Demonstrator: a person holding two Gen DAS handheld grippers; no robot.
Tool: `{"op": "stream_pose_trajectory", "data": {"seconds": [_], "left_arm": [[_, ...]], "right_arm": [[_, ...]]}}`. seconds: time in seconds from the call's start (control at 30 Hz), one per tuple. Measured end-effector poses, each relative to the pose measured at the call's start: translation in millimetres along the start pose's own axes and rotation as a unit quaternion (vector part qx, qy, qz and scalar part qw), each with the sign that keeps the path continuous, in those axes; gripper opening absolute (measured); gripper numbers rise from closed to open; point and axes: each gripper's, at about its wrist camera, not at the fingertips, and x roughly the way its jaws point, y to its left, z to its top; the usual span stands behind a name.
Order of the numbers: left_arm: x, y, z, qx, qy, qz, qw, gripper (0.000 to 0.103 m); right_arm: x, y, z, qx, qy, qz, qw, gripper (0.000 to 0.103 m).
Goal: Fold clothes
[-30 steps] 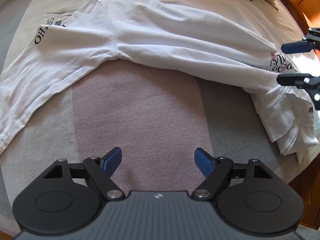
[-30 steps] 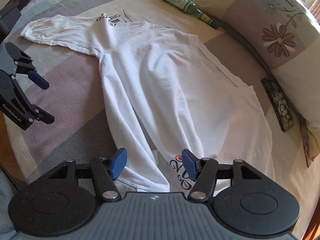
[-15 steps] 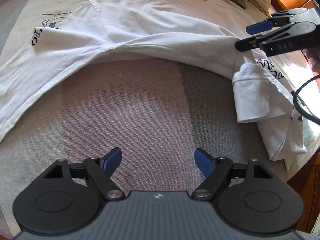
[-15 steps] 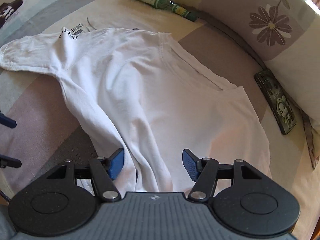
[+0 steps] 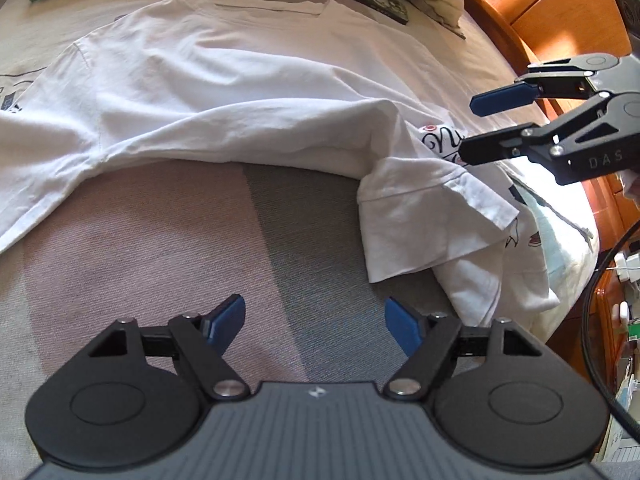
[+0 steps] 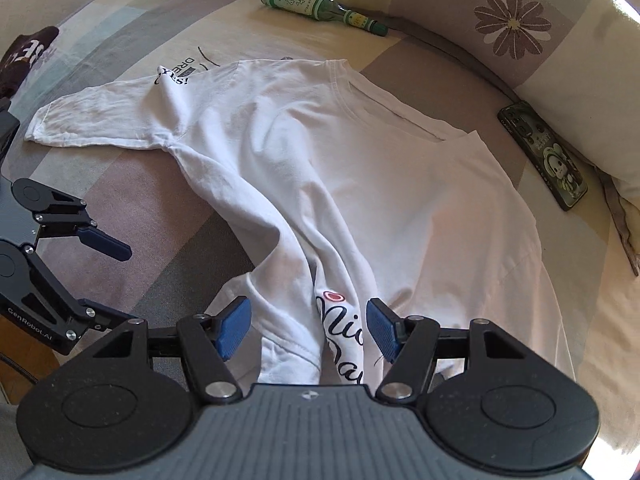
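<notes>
1. Lying crumpled on the striped bed cover (image 5: 168, 264), the white cotton T-shirt (image 6: 360, 168) stays unfolded.
2. Left tongs (image 5: 316, 322), just narrowed, and right tongs (image 6: 308, 328) gape empty.
3. Pinching one layer could drag wrinkles.

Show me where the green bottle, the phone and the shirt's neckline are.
green bottle (image 6: 308, 2): right wrist view, on its label.
phone (image 6: 548, 156): right wrist view, middle of its case, beside the pillow.
shirt's neckline (image 6: 384, 108): right wrist view, on the collar band.
</notes>
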Motion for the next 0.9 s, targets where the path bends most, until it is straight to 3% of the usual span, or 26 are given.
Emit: {"op": "stream_pose_trajectory", "data": {"seconds": [0.07,0.17,0.4,0.5,0.57,0.6,0.7,0.9], "left_arm": [[9,-3,6,0.0,-0.004,-0.023,0.9997,0.053],[27,-28,12,-0.012,-0.006,-0.05,0.9987,0.041],[50,-29,33,-0.031,-0.034,-0.101,0.9939,0.04],[53,-26,31,-0.052,-0.028,-0.112,0.992,0.033],[56,-24,29,-0.066,-0.02,-0.103,0.9923,0.01],[55,-27,28,-0.064,-0.018,-0.086,0.9941,0.006],[43,-43,26,-0.034,-0.01,-0.043,0.9984,0.004],[-6,-39,10,-0.039,-0.006,-0.015,0.9991,0.003]], "right_arm": [[-3,-1,-6,0.007,0.001,-0.002,1.0,0.069],[-3,-8,-14,0.032,0.003,-0.003,0.999,0.069],[-9,-23,-26,0.072,-0.006,-0.01,0.997,0.069],[-11,-26,-31,0.079,-0.009,-0.015,0.997,0.069],[-12,-27,-32,0.085,-0.011,-0.018,0.996,0.069],[-13,-28,-33,0.088,-0.011,-0.019,0.996,0.069],[-15,-30,-36,0.092,-0.009,-0.029,0.995,0.069],[-18,-33,-47,0.092,0.001,-0.041,0.995,0.069]]}}
